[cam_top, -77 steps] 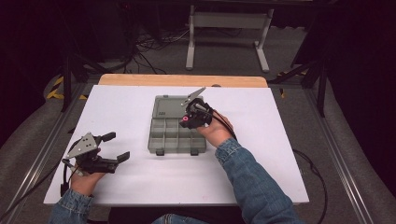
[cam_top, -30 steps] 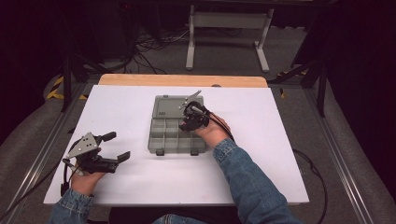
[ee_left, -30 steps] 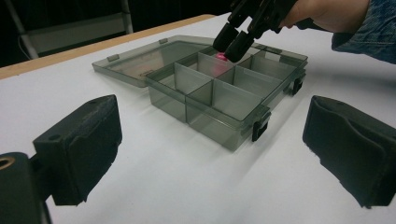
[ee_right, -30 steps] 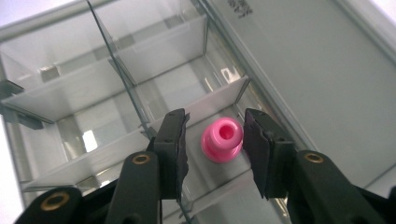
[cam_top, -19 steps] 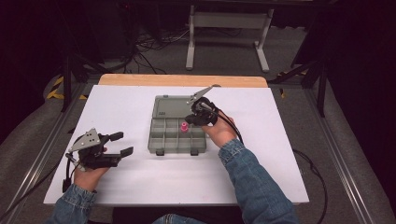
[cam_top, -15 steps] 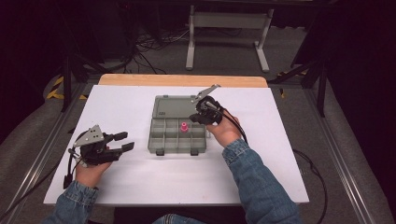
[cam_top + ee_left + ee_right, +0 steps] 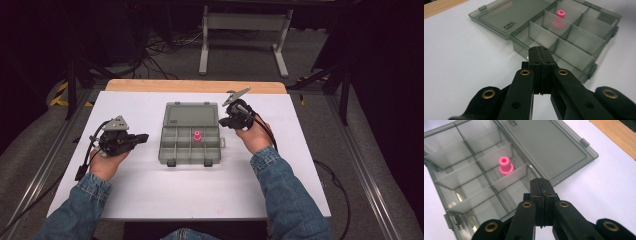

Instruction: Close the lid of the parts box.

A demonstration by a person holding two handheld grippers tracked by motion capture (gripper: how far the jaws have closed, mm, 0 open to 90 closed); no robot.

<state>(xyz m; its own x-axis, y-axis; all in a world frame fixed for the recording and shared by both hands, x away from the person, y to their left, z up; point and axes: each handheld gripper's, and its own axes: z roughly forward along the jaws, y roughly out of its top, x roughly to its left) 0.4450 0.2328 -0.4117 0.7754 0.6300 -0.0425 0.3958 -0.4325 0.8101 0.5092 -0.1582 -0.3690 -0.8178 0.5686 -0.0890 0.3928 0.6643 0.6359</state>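
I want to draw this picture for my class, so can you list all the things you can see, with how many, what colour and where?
organiser box: 1, see-through grey, middle of the table, lid lying open flat behind it
pink piece: 1, pink, standing in a middle compartment of the box's back row
table sheet: 1, white, covering the table
table edge: 1, light wood, along the far side
metal stand: 1, pale grey, on the floor behind the table
cables: several, dark, on the floor behind the table
left tongs: 1, black, left of the box, shut, holding nothing
right tongs: 1, black, by the box's right side, shut, holding nothing
sleeves: 2, blue denim, at the near edge
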